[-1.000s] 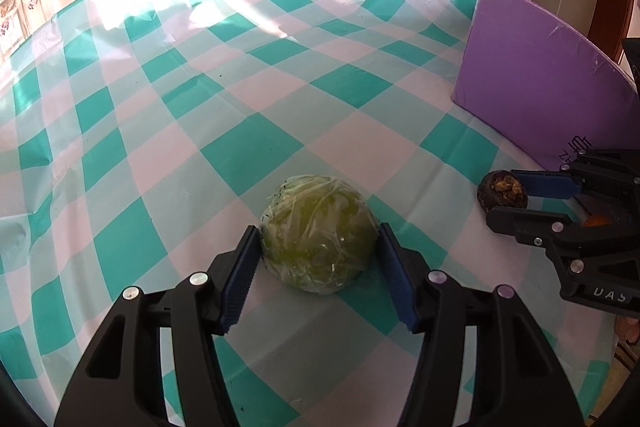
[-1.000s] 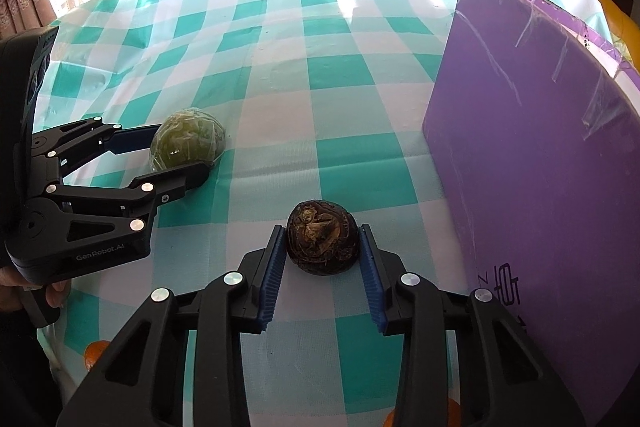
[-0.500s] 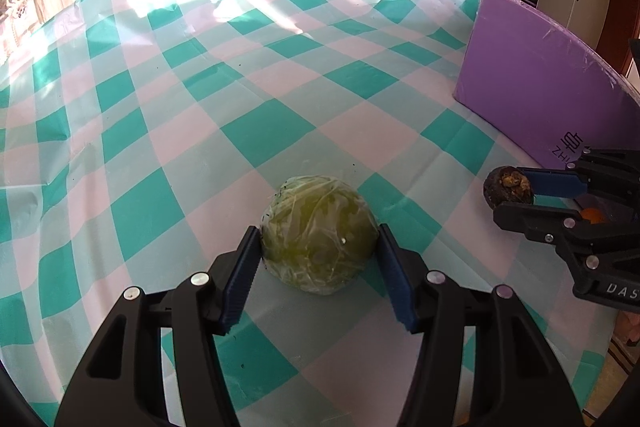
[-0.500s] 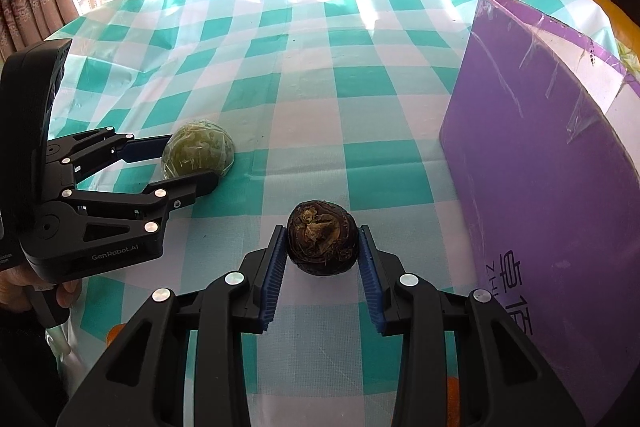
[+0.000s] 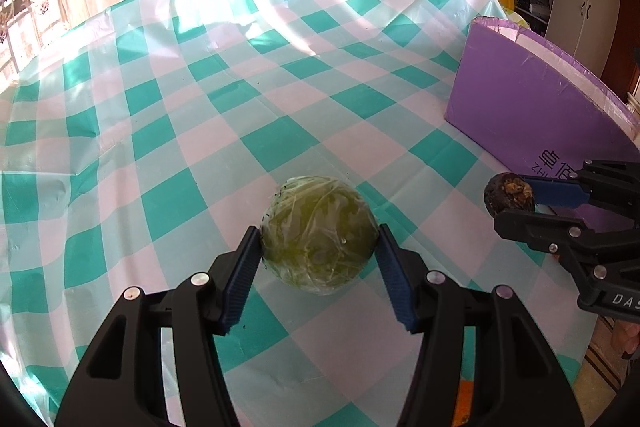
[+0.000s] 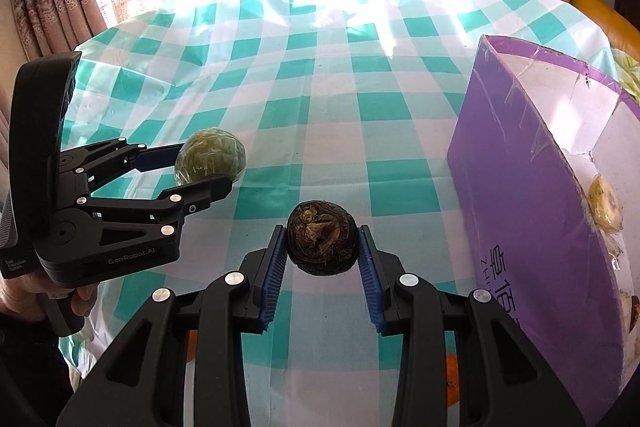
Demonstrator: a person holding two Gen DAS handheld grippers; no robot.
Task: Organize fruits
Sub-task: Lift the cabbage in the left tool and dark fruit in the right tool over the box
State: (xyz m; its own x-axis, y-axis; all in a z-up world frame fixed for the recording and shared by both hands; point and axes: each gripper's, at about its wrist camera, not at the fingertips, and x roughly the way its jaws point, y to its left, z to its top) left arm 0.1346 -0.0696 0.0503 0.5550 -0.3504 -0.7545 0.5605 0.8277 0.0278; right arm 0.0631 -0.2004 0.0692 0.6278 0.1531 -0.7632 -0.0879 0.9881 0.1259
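Note:
My left gripper (image 5: pixel 318 247) is shut on a round green fruit wrapped in clear film (image 5: pixel 318 233) and holds it above the checked tablecloth. It also shows in the right wrist view (image 6: pixel 210 161), where the left gripper (image 6: pixel 200 167) is at the left. My right gripper (image 6: pixel 322 247) is shut on a dark brown wrinkled fruit (image 6: pixel 322 243), also lifted off the cloth. In the left wrist view this brown fruit (image 5: pixel 508 193) and the right gripper (image 5: pixel 516 199) are at the right, beside the purple box (image 5: pixel 532 119).
The open purple box (image 6: pixel 532 187) stands at the right with yellowish fruits (image 6: pixel 604 203) inside. The teal and white checked tablecloth (image 6: pixel 340 107) covers the round table. An orange fruit (image 6: pixel 452 379) lies low under the right gripper. Curtains and a window are behind.
Both grippers have risen with their fruits held; more of the table, the far wall and the box's inside now show. Both grips are unchanged.

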